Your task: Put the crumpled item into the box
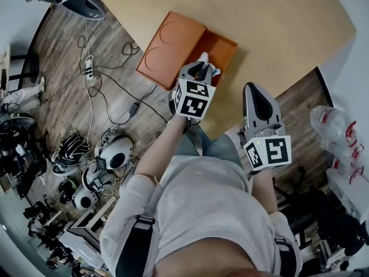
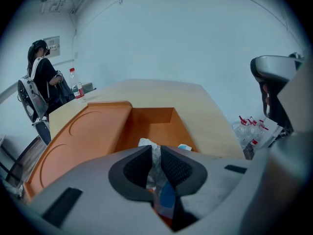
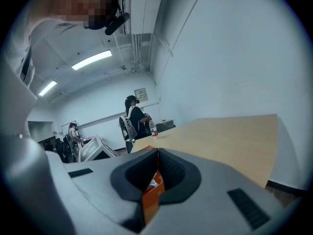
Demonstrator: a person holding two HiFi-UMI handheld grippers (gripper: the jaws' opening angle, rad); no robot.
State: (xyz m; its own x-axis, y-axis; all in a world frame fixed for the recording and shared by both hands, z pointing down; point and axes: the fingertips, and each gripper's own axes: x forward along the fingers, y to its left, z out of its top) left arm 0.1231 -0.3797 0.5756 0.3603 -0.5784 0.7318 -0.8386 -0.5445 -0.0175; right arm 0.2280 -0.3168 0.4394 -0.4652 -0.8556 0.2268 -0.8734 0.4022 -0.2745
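On light wooden table (image 1: 277, 22), orange box (image 1: 228, 42); beyond, cable-strewn plank floor (image 1: 63, 94)

Crumpled item (image 2: 155, 161): scrunched white-silver wrapper with blue and orange patches, pinched upright between the jaws of the left gripper (image 2: 156, 150), its white top poking just past the tips. Box (image 2: 152, 125): orange, open, its compartment just beyond and below the jaws, its lid lying flat open to their left.
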